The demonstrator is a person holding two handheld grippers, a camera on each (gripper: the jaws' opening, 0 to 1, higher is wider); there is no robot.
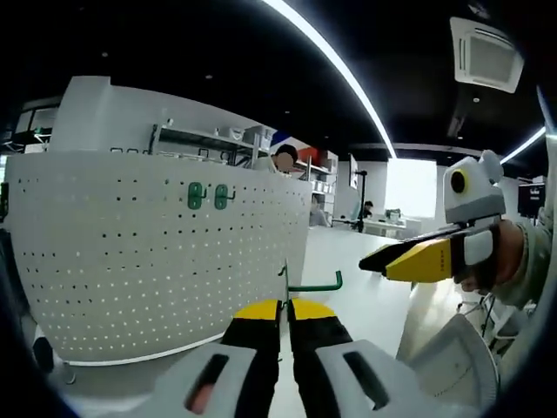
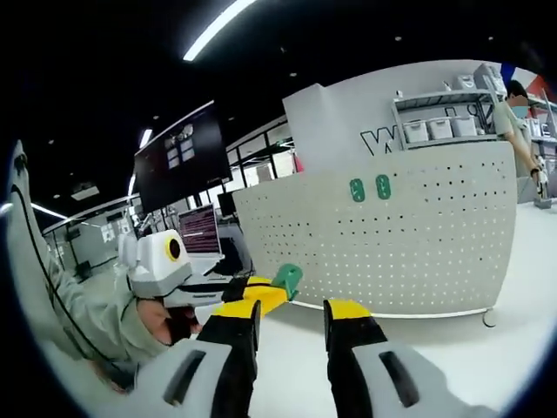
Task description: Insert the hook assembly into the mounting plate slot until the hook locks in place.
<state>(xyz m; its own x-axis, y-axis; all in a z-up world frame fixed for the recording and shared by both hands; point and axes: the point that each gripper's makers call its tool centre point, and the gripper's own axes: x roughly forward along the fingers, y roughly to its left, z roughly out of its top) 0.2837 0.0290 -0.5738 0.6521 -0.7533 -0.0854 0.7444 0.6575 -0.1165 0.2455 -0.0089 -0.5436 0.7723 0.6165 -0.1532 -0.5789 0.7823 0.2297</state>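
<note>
My left tool (image 1: 285,306), pinching the green hook (image 1: 312,284), faces the pegboard (image 1: 130,252) for insertion; my right tool (image 2: 291,315) waits spread.

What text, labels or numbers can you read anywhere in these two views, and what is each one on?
"W": one large dark letter, cut off by the shelving, on the white wall behind the pegboard in the right gripper view.
Dark wall screen: small panels, too blurred to read.
Laptop screen: lines of text, too small to read.
Green hook and green plates: no markings visible.

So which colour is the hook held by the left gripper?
Green; the hook shows best in the left gripper view, held by the left gripper.
</note>
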